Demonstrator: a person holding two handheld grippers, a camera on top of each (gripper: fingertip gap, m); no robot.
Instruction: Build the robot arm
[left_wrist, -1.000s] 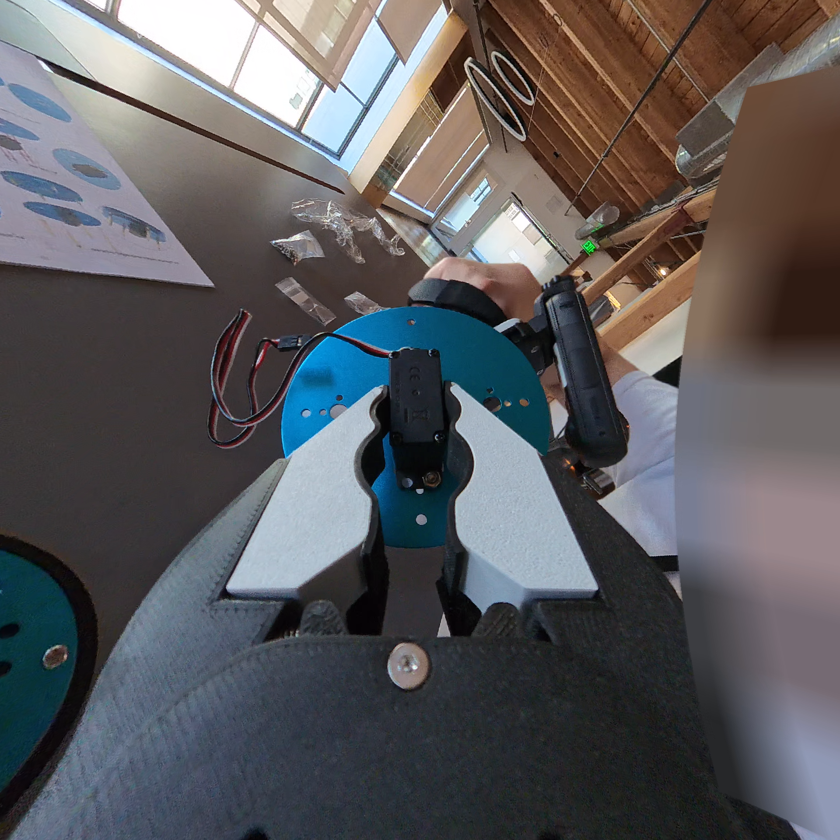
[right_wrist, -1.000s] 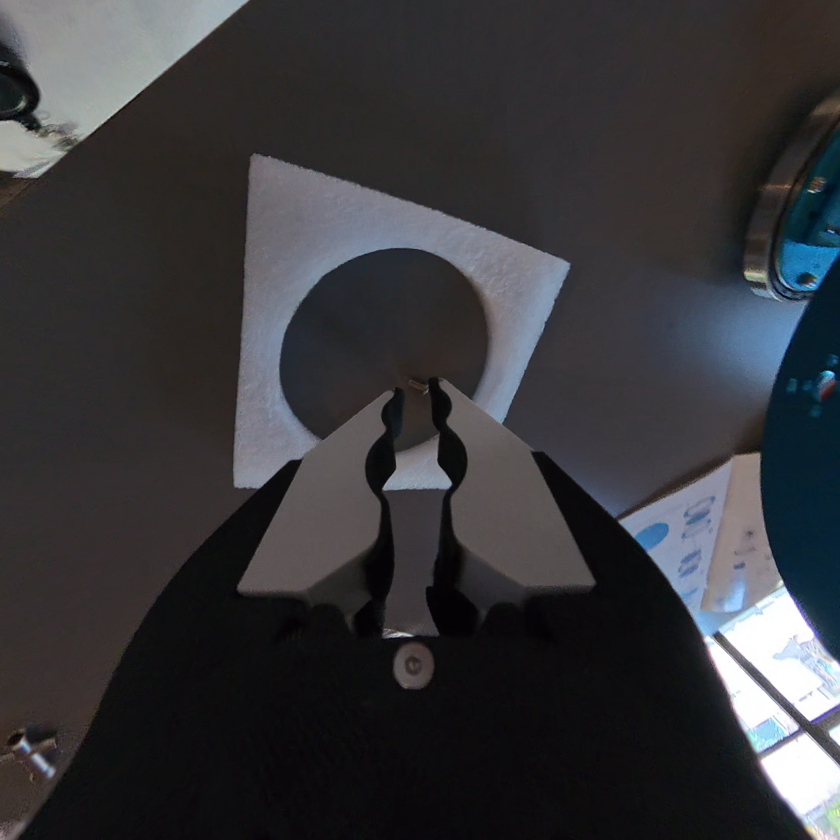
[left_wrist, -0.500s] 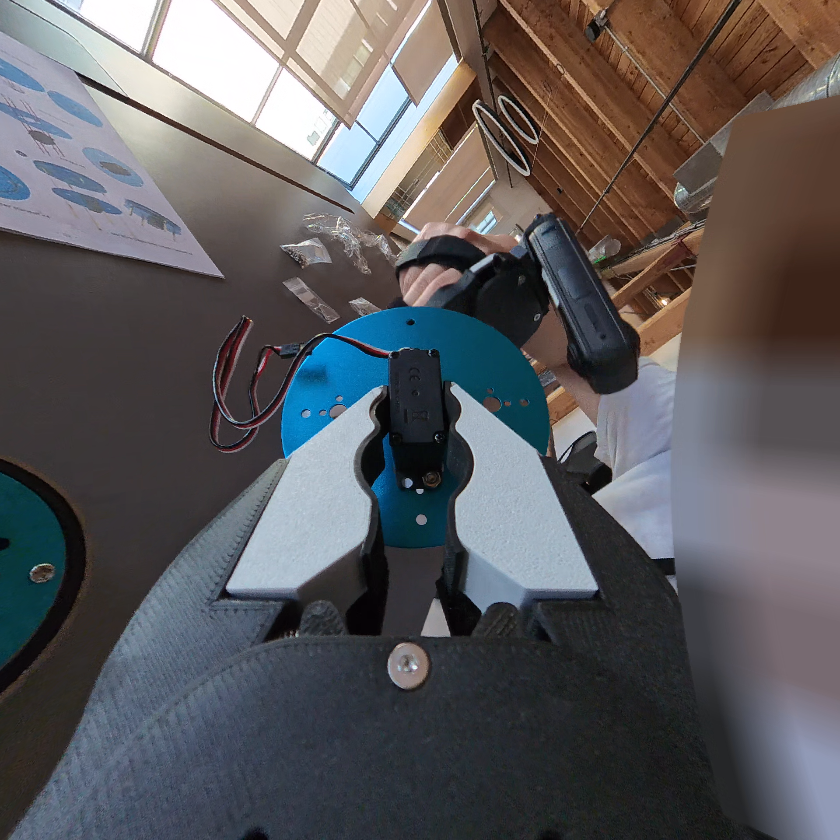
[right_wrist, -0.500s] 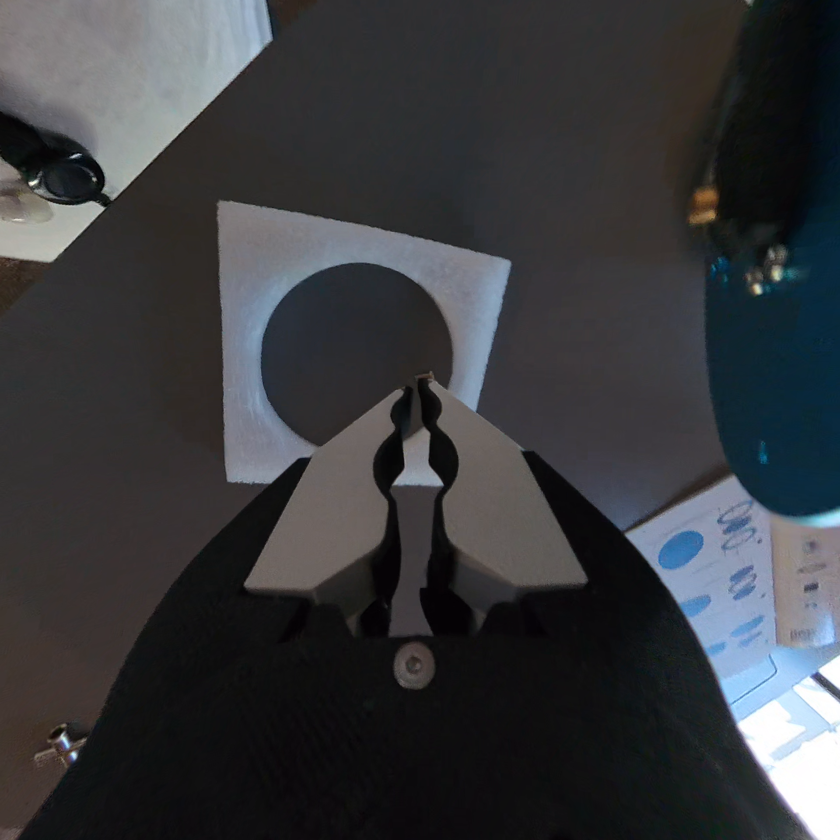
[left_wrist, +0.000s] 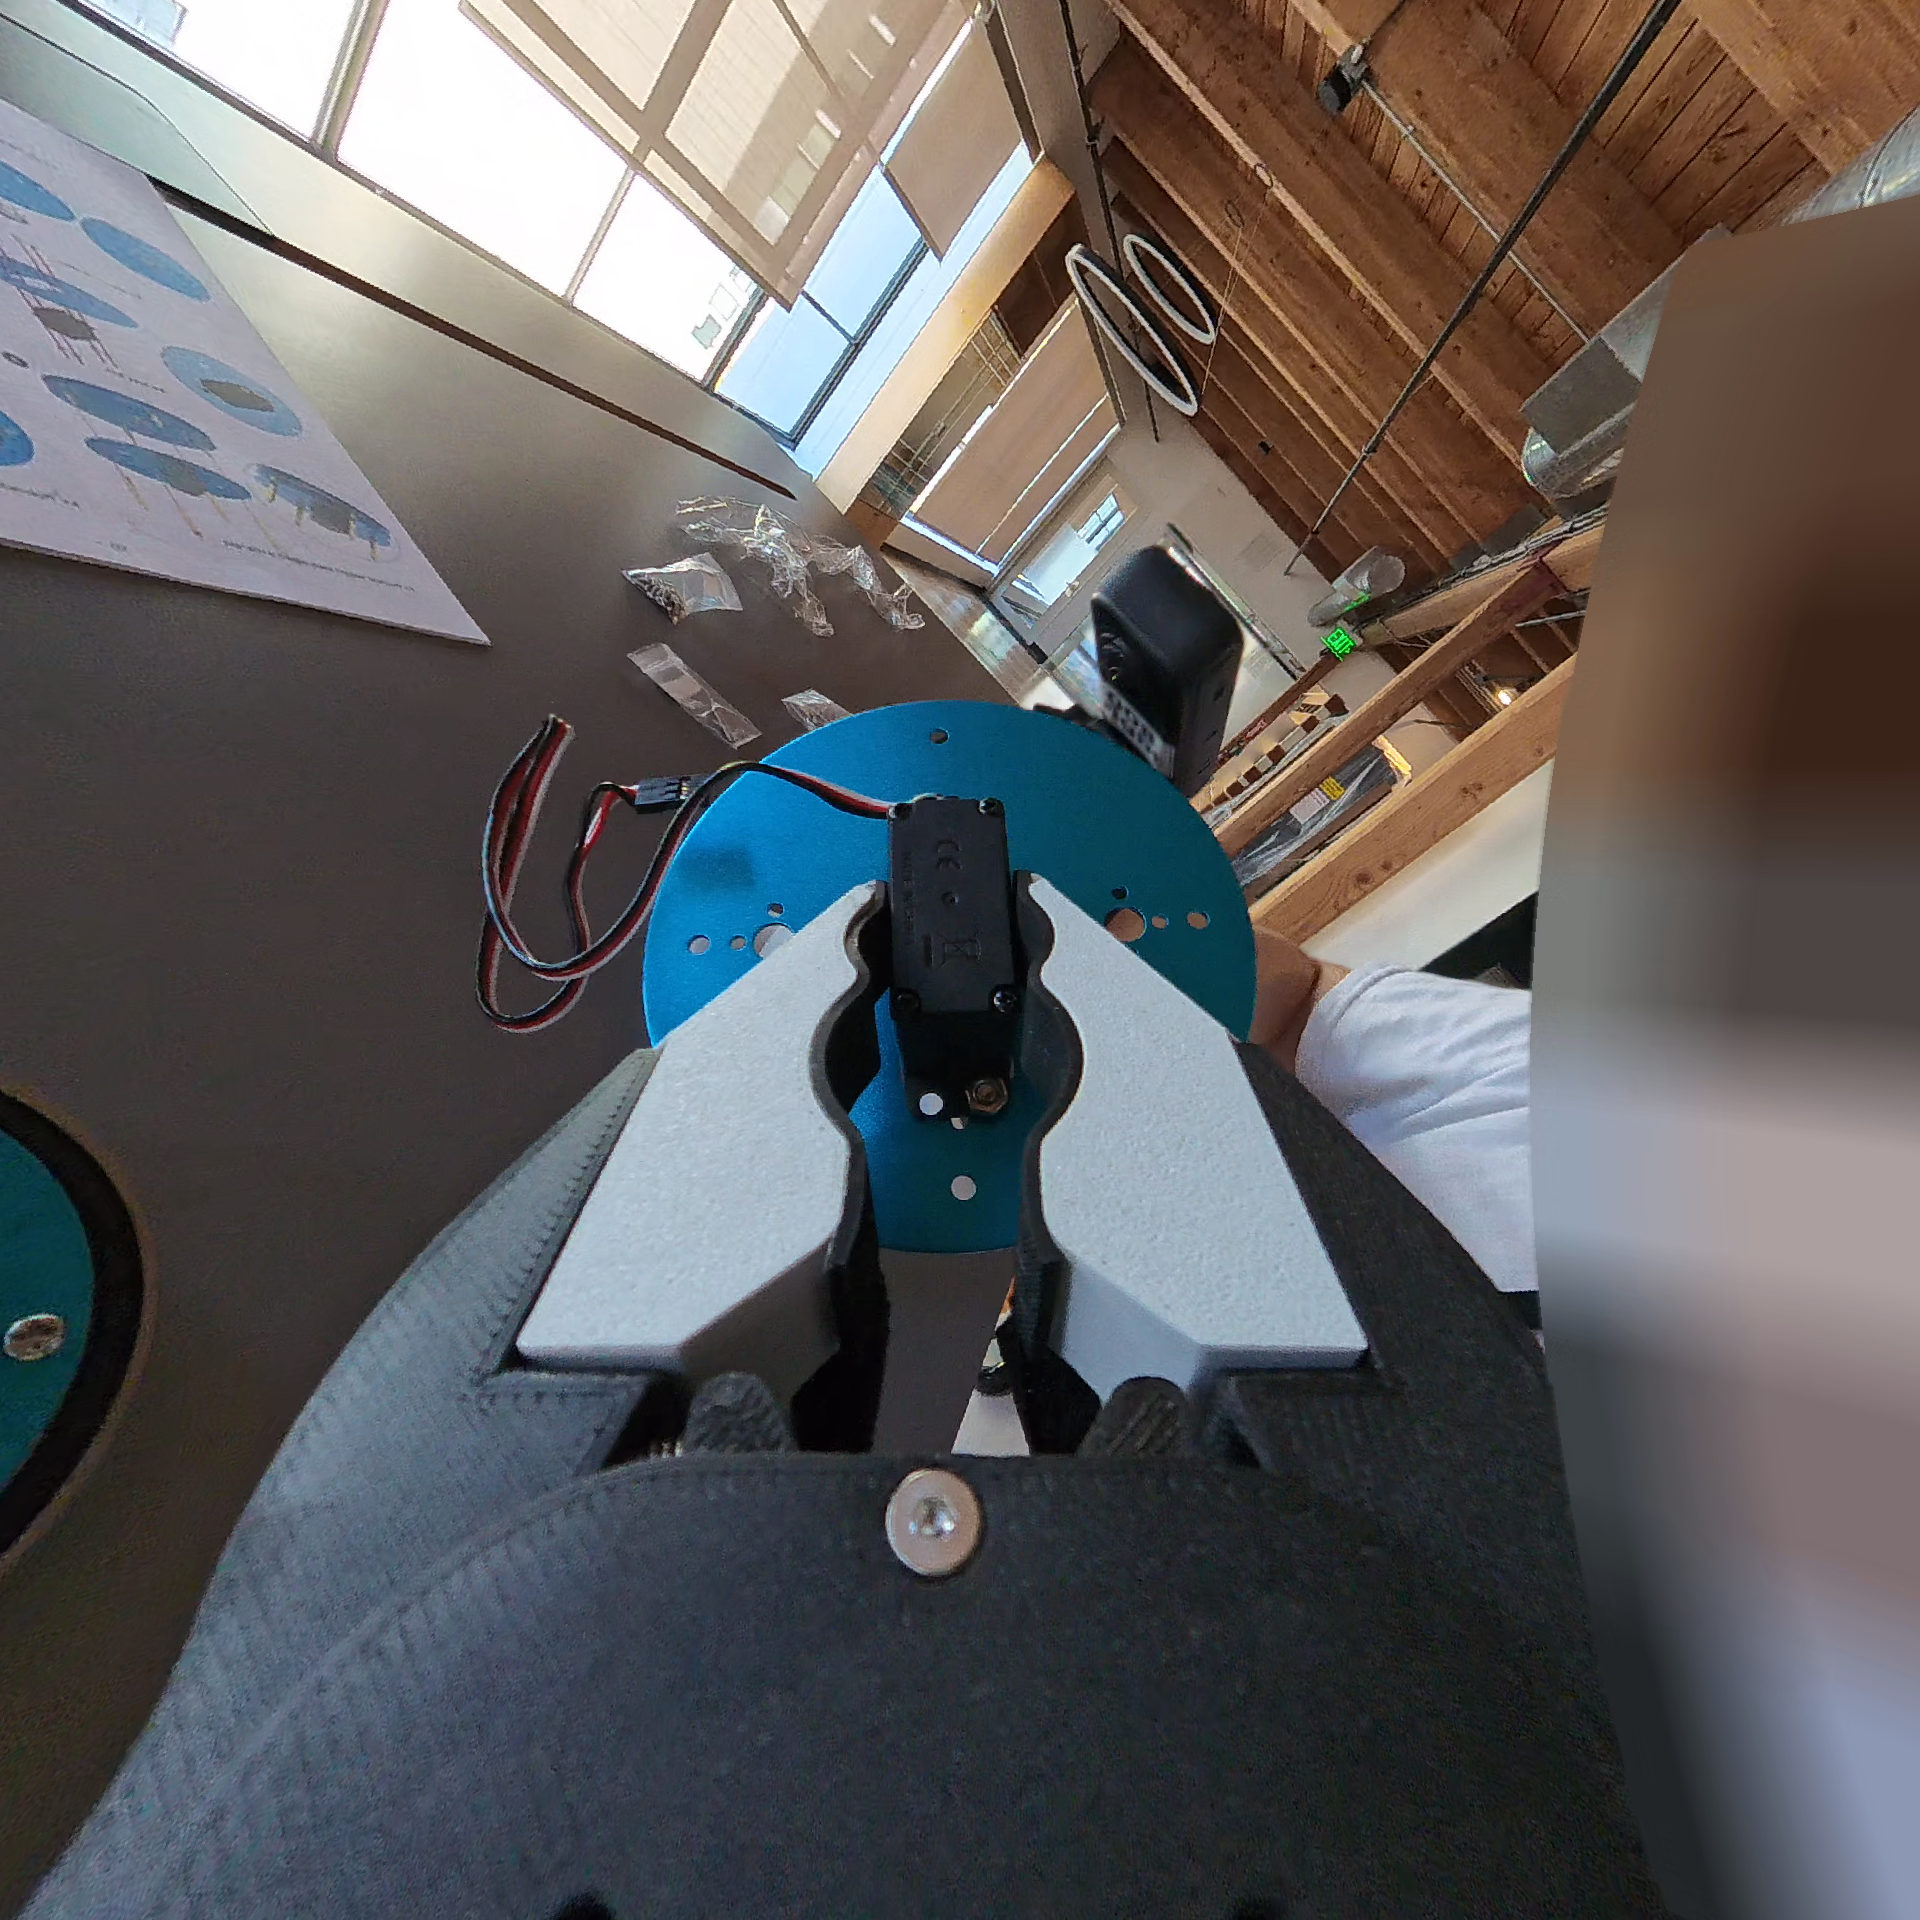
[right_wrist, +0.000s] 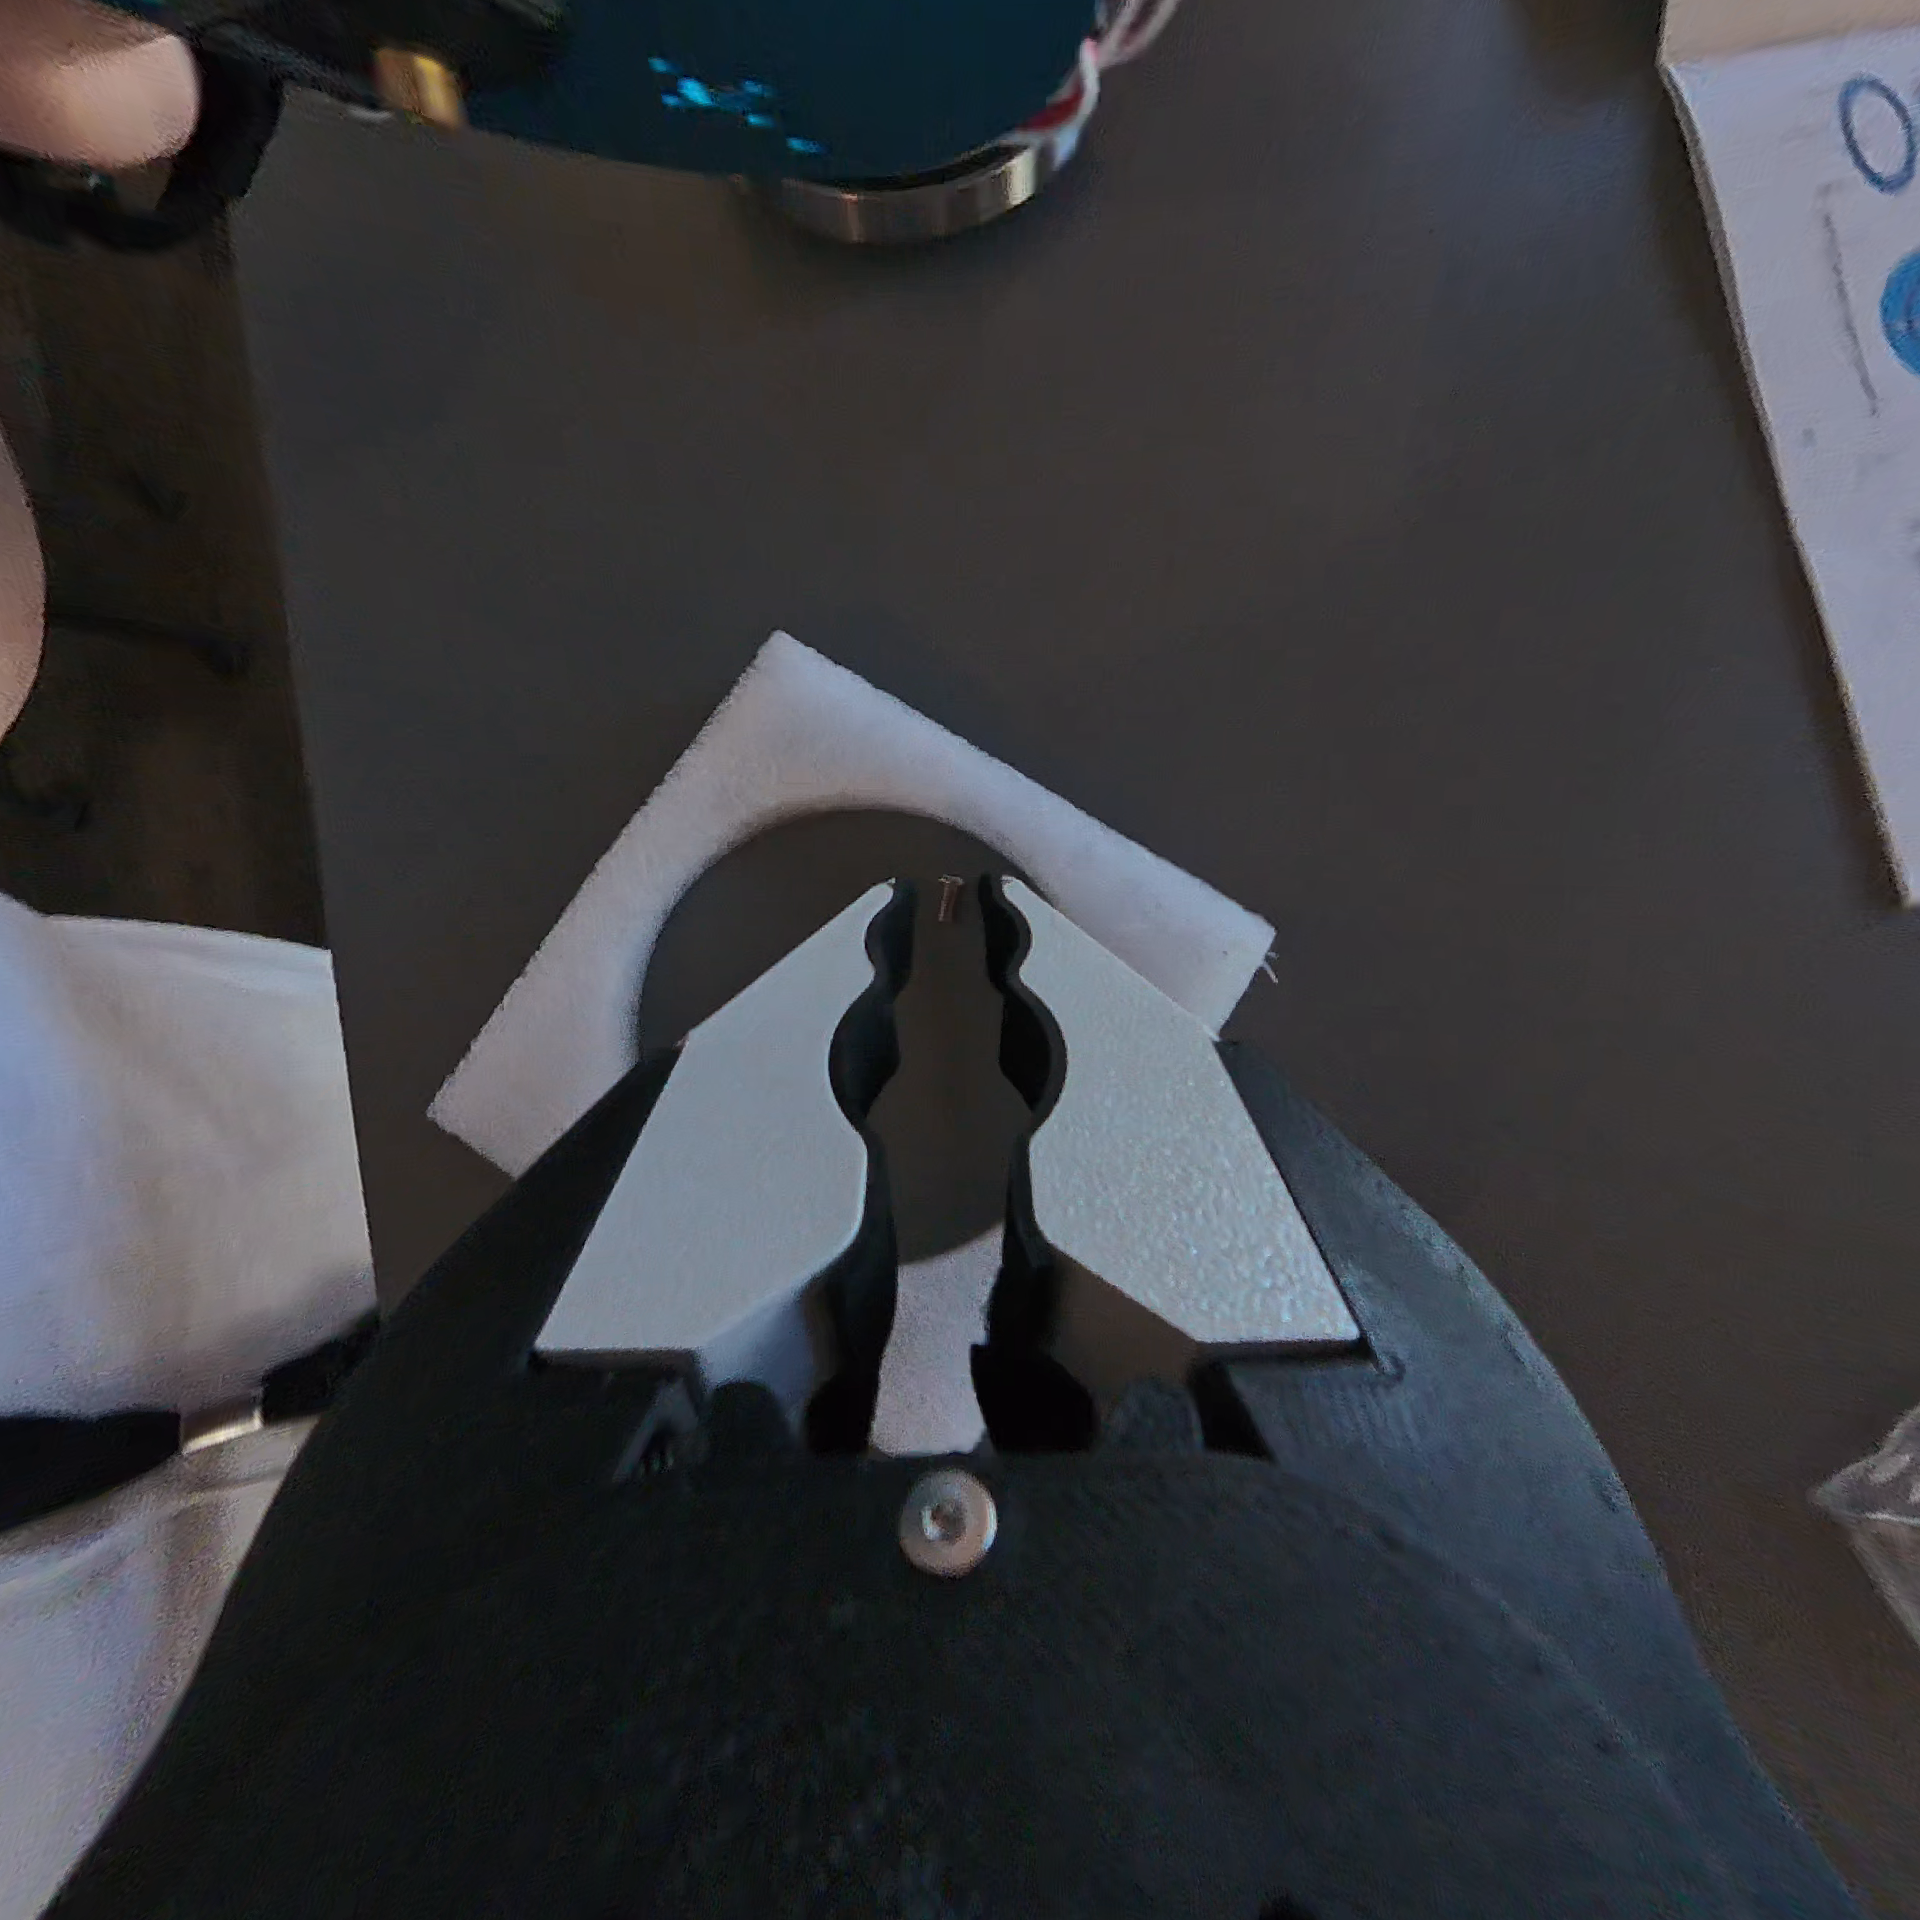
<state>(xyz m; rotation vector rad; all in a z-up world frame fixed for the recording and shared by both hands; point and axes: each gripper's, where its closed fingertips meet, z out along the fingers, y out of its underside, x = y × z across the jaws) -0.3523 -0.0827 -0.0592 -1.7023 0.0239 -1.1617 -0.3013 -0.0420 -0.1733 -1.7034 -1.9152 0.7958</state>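
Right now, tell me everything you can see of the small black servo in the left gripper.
The black servo is a small boxy plastic block with corner screws on its face and a mounting tab at its near end carrying a brass-coloured nut. The left gripper is closed on its sides. It sits against the round blue plate, which is lifted off the dark table. A red, black and white lead runs from its far end and loops down to the table.

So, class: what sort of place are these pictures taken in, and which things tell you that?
Probably a loft-style workshop or maker space. The wooden beam ceiling and exposed metal duct suggest a converted industrial building, and the dark table holds an illustrated assembly sheet.
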